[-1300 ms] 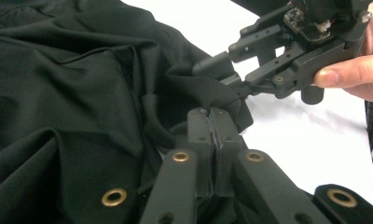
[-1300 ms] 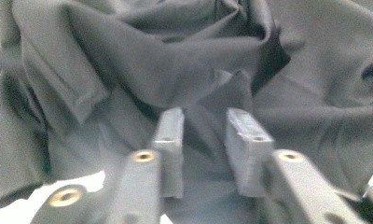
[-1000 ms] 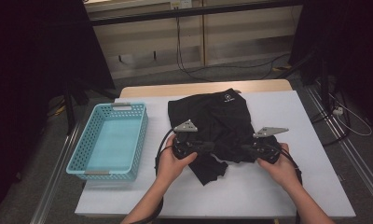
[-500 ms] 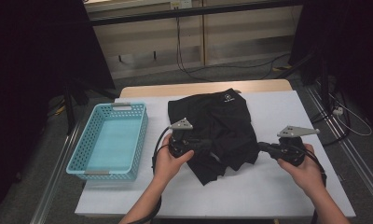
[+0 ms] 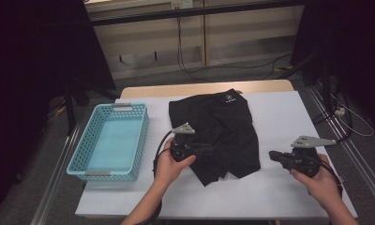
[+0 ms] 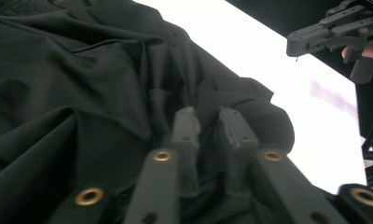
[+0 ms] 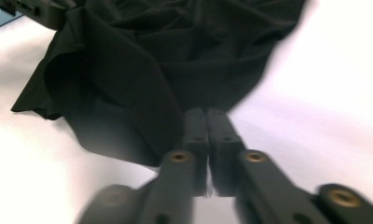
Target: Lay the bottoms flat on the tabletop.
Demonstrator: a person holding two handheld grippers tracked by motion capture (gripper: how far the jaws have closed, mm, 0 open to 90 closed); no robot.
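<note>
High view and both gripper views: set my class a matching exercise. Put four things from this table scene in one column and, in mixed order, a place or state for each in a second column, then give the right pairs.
Column one:
1. black garment
2. blue basket
3. left gripper
4. right gripper

Column two:
A. jaws together, off the cloth, over bare white table
B. empty, at the table's left side
C. spread crumpled at the table's middle
D. jaws slightly apart, resting on black cloth

Pairs: 1-C, 2-B, 3-D, 4-A
</note>
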